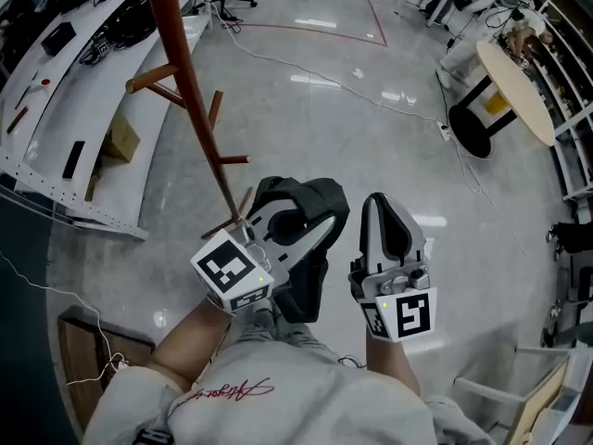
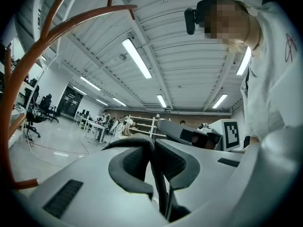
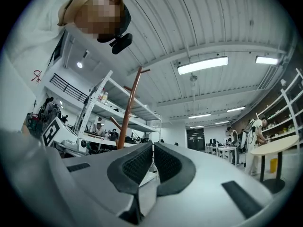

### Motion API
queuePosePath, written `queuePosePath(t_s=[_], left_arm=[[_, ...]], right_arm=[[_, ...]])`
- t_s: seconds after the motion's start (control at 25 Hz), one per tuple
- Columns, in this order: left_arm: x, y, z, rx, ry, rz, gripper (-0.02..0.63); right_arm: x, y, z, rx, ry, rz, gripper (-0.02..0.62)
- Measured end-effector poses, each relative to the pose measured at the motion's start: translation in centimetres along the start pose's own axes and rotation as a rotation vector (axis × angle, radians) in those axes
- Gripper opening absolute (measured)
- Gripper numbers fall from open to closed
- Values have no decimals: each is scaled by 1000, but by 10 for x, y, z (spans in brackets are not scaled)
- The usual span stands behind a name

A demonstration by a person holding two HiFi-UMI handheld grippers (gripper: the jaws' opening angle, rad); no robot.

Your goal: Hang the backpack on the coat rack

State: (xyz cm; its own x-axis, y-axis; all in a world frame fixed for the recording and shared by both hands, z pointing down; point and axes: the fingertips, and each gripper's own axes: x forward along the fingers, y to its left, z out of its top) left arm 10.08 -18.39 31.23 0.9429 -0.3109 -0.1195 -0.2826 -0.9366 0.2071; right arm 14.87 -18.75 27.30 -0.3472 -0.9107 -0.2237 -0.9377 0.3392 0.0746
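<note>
The red-brown coat rack [image 1: 190, 91] rises from the floor at the left, its short pegs sticking out along the pole. My left gripper [image 1: 295, 213] sits just right of a low peg, shut on a thin black strap [image 2: 158, 183] of the black backpack [image 1: 306, 290], which drapes round the jaws and hangs below them. The rack's curved arms [image 2: 33, 60] arch above in the left gripper view. To the right, my right gripper [image 1: 387, 204] is shut with nothing between its pads [image 3: 137, 167]. The rack pole [image 3: 129, 108] stands beyond it in the right gripper view.
Long white desks [image 1: 83, 82] with gear line the left, a cardboard box [image 1: 120, 142] beside them. A round table [image 1: 514, 82] on a black base stands at the right. Cables trail over the glossy floor [image 1: 352, 91]. A wooden board [image 1: 83, 350] lies lower left.
</note>
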Motion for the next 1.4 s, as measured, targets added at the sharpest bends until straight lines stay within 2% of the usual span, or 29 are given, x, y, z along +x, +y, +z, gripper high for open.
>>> queuePosePath(t_s=[0.32,0.52,0.68,1.0,1.4], left_arm=[[8,61,-14,41,26,69,41],[14,87,-20,92,65,23,41],[22,98,-24,66,59,-3,41],[0,149,-22,-26,24,62,41],[-25,158,-47,-60,67,64,41]], right_arm=[[13,-6,-15,10,32,-4,21],[30,-3,-26,20,48,7,21],[43,4,-35,31,58,24,21],[60,13,-47,43,84,43,21],[68,29,-62,53,116,73,21]])
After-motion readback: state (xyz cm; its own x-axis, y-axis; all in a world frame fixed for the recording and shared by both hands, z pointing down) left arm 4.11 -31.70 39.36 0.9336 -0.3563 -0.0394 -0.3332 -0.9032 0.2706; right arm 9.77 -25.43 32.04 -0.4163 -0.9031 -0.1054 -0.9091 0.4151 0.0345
